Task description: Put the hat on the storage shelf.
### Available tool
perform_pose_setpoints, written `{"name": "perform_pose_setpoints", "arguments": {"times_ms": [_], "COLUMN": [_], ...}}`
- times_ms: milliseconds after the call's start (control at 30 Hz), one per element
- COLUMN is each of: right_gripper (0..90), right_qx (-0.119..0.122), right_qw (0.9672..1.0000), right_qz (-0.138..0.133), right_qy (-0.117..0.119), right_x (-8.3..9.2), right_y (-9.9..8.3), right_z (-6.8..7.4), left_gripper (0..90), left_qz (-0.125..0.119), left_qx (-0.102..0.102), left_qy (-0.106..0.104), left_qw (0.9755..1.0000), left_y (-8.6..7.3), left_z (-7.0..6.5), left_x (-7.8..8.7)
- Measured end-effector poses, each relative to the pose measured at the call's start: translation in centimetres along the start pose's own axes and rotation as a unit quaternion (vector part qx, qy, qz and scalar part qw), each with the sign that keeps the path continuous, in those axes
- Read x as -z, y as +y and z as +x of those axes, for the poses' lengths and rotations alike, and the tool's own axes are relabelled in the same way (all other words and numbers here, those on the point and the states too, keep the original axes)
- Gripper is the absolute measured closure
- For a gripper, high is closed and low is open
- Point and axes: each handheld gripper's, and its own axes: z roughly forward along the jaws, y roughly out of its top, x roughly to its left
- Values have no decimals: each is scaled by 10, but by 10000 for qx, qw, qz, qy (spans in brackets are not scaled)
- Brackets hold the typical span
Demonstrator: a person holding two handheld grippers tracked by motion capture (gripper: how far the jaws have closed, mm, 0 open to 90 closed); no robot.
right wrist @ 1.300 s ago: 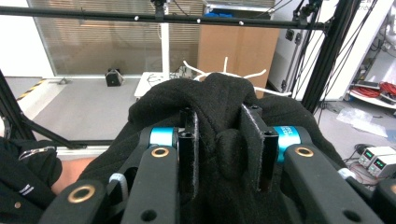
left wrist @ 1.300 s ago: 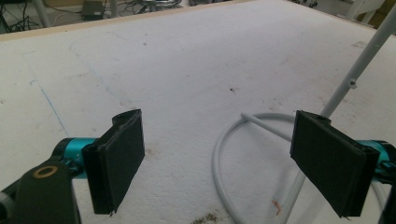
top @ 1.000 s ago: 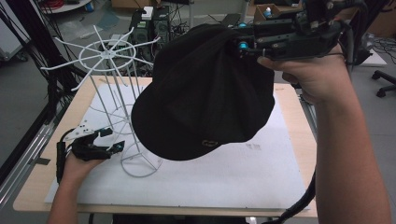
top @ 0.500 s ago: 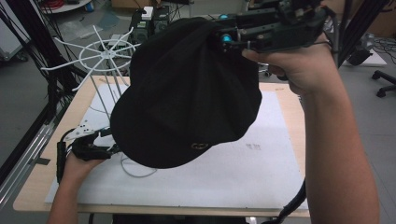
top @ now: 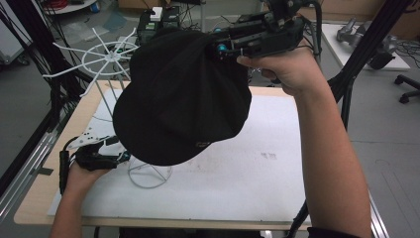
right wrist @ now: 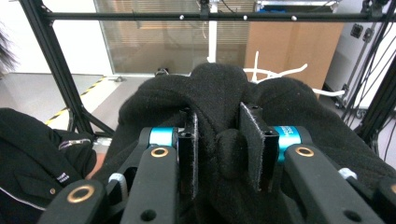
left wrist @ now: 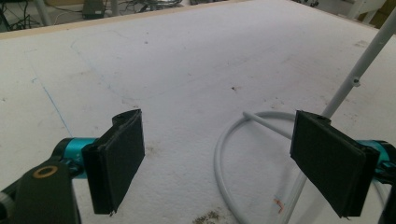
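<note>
A: Black fabric cap (top: 183,99), held up in the air over the table (top: 34,198), well above the white mat (top: 237,173). Brim points down toward the person's side.

B: Who has it?

A: Right tongs (right wrist: 218,140). Jaws clamped on a bunched fold of the cap's cloth; clear in the right gripper view. In the high view the right hand (top: 292,67) holds the tool near the top, with the cap hanging from it toward the left.

B: Left side?

A: Left tongs (left wrist: 233,158) low at the near-left of the mat, jaws spread wide, nothing between them. Left hand (top: 81,173) rests at the table.

B: What's next to them?

A: White wire stand (top: 106,59). Spoked wheel top behind the cap, thin legs running down to a ring base (top: 148,176) on the mat. In the left gripper view part of that ring (left wrist: 224,154) lies between the jaws' line of sight, one upright rod (left wrist: 355,74) rising past the right-hand jaw. Can't tell if the jaw touches the rod.

B: Cap on the stand?

A: No. Cap hides the middle of the stand from the high view.
</note>
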Motion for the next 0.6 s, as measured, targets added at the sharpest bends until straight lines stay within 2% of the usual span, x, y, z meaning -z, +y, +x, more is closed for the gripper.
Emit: {"name": "perform_pose_setpoints", "arguments": {"times_ms": [133, 433, 600], "right_gripper": [694, 689, 684], "right_qx": [-144, -515, -636], "right_qw": [9999, 9983, 9975], "right_qz": [10, 206, 225], "right_qy": [50, -199, -216], "right_x": [0, 0, -5], "right_y": [-15, -50, -66], "right_z": [-3, -13, -18], "left_gripper": [179, 179, 179], "left_qz": [-37, 4, 10], "left_qx": [21, -17, -21], "left_qy": [8, -1, 5], "left_qw": [10000, 10000, 10000], "left_y": [1, 1, 0], "left_z": [-1, -1, -1], "left_x": [1, 0, 0]}}
